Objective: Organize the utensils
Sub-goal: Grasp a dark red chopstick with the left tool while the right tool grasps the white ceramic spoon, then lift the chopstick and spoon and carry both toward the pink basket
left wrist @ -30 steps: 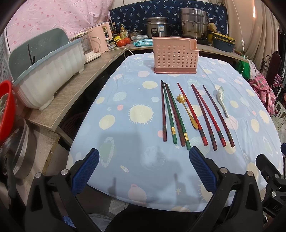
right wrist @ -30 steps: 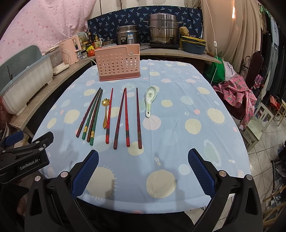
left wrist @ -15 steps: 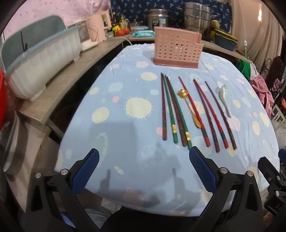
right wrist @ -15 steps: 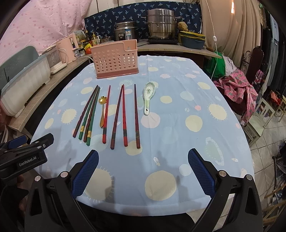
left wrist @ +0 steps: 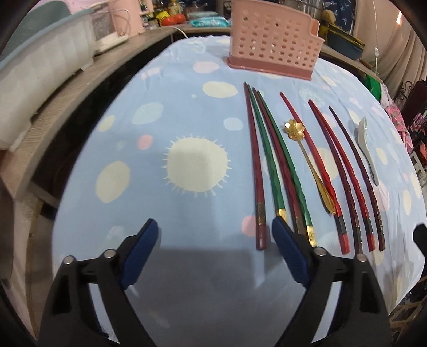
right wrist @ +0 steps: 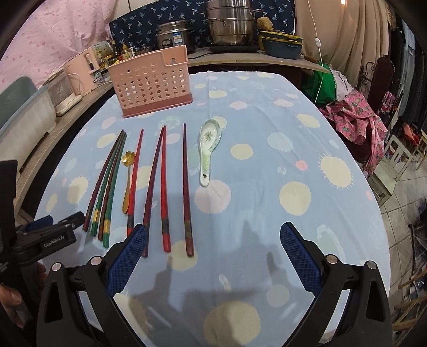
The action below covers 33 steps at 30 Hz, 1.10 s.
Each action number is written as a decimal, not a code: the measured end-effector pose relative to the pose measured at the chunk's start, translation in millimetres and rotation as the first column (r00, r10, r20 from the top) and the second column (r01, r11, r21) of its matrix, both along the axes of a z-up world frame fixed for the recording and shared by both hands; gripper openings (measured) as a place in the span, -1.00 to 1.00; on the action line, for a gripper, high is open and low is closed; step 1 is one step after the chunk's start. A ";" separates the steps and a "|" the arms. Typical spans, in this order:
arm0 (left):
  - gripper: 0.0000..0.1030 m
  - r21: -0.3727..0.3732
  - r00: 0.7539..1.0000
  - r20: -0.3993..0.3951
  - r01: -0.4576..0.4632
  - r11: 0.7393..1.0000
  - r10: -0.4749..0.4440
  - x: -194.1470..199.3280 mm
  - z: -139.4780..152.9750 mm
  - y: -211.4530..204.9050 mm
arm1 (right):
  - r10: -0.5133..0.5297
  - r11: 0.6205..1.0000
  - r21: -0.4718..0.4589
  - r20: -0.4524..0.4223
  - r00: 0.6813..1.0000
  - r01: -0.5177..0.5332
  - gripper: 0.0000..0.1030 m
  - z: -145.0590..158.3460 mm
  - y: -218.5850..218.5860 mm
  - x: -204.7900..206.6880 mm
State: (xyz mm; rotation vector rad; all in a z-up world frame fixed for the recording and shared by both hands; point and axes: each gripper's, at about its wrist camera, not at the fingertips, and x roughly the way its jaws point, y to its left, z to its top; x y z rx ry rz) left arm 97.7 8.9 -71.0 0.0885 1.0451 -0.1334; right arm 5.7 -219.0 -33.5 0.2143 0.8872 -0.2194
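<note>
Several red, green and dark chopsticks (left wrist: pixel 277 165) (right wrist: pixel 160 181) lie side by side on the blue spotted tablecloth (left wrist: pixel 186 165). A gold flower spoon (left wrist: pixel 307 157) (right wrist: pixel 127 176) lies among them. A white ceramic spoon (right wrist: pixel 208 146) (left wrist: pixel 367 144) lies to their right. A pink perforated holder (left wrist: pixel 272 50) (right wrist: pixel 152 85) stands behind them. My left gripper (left wrist: pixel 216 248) is open and empty, low over the near ends of the leftmost chopsticks. My right gripper (right wrist: pixel 210 256) is open and empty, above the near ends of the right-hand chopsticks.
A wooden counter runs along the left with a white-and-teal dish rack (left wrist: pixel 40 66) and pink appliances (right wrist: pixel 80 69). Steel pots (right wrist: pixel 229 24) stand at the back. A chair with pink cloth (right wrist: pixel 365 117) is at the right.
Both grippers have moved forward and down toward the chopsticks. The left gripper's jaws have narrowed a little but stay open. No utensil has moved.
</note>
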 end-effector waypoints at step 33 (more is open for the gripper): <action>-0.86 -0.202 0.993 -0.069 0.079 0.976 -0.095 6.8 -3.1 0.2 | 0.030 0.992 0.120 -0.052 0.998 -0.024 -0.78 -46.0 -22.6 87.6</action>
